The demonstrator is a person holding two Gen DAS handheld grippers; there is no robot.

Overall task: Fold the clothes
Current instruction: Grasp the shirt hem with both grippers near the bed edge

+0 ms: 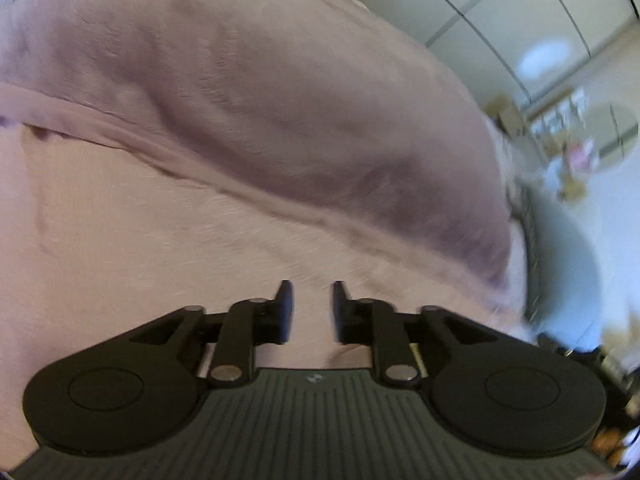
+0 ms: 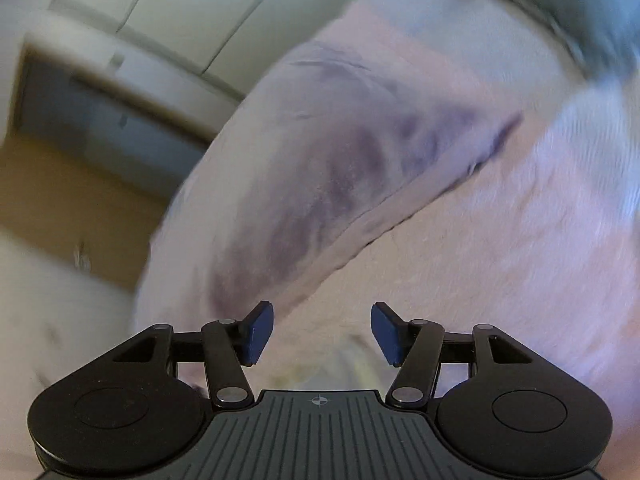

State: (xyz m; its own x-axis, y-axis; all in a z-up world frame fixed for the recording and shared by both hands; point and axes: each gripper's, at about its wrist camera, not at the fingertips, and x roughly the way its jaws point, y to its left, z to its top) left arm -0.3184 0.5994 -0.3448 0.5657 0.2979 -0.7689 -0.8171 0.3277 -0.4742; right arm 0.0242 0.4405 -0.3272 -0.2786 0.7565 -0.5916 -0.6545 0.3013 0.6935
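A mauve garment (image 1: pixel 248 112) lies spread across a pale pink cover (image 1: pixel 120 240), its hemmed edge running diagonally. My left gripper (image 1: pixel 312 292) hovers close over the pink cover just short of that hem, jaws a small gap apart and empty. In the right wrist view the same garment (image 2: pixel 340 160) lies with its hem slanting up to the right. My right gripper (image 2: pixel 322 314) is open wide and empty, its blue pads (image 2: pixel 260 332) just below the hem. Both views are motion-blurred.
White wardrobe doors (image 1: pixel 500 12) stand behind. A grey-blue pillow or cushion (image 1: pixel 568 264) lies at the right edge of the cover. A wooden floor (image 2: pixel 60 200) and low cabinet (image 2: pixel 100 92) show at the left of the right wrist view.
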